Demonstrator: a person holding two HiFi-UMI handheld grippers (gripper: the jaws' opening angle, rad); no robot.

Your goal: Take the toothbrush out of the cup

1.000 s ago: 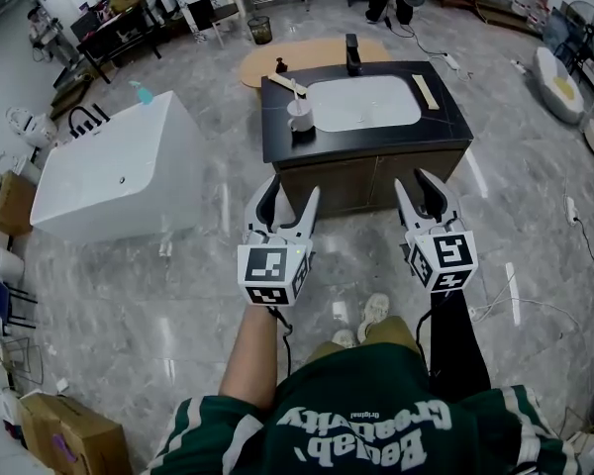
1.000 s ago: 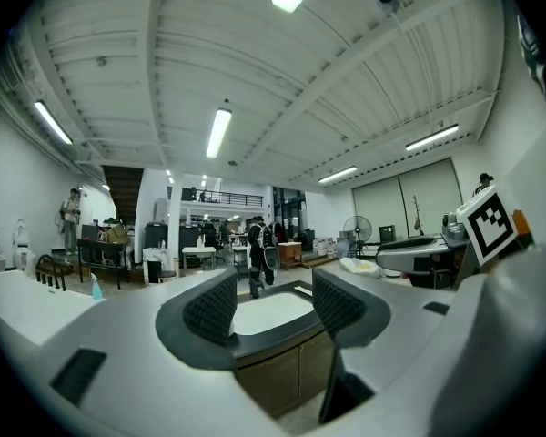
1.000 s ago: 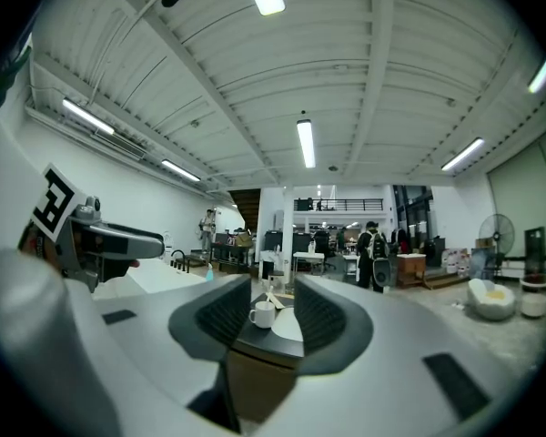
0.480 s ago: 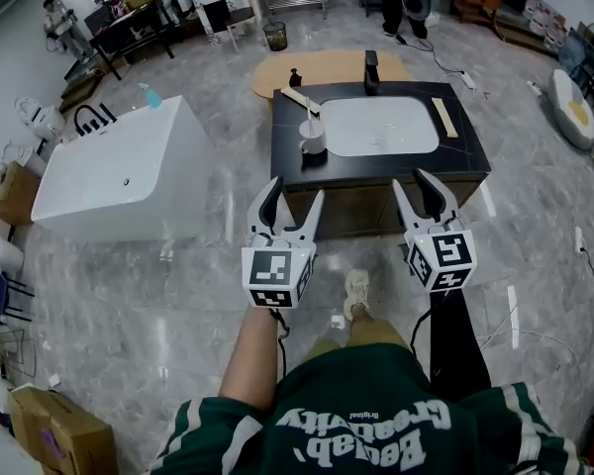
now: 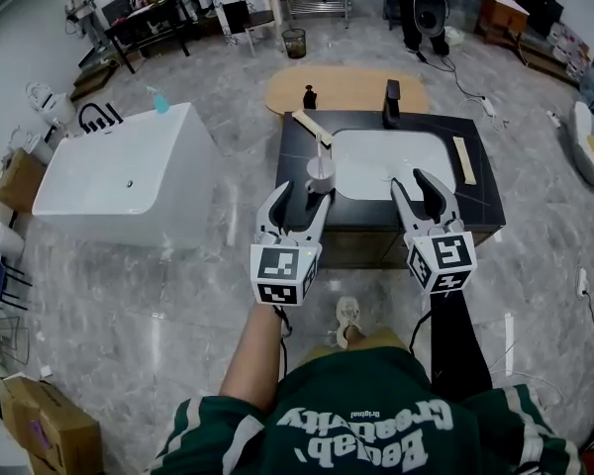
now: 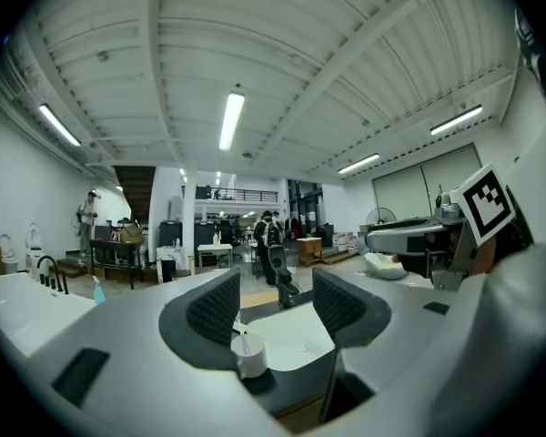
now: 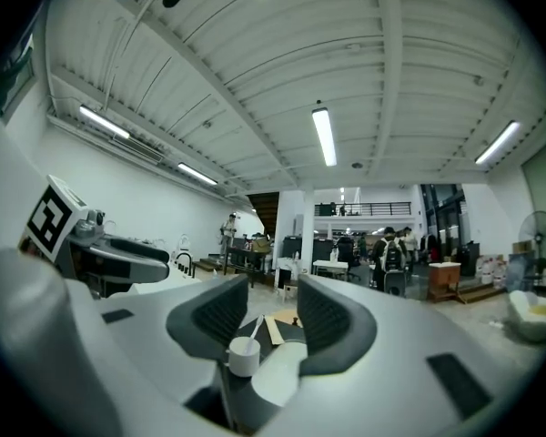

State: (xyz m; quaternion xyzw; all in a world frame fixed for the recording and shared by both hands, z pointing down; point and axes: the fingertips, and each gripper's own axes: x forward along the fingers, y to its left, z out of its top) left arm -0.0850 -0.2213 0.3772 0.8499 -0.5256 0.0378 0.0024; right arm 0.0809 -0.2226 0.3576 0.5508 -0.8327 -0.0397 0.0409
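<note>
We face the vanity counter. L gripper & R gripper are both spread w/ nothing btw jaws. R just opened wider, prob. readying for the grab. Toothbrush stands in white cup beside basin, untouched.

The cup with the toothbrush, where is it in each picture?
Head view: the cup sits on the dark counter, left of the white sink, just beyond the left gripper.
Left gripper view: the cup is low near the middle, seen between the fingers.
Right gripper view: the cup is low, left of middle, seen between the fingers.
Shared landmark: the white sink beside the cup.
</note>
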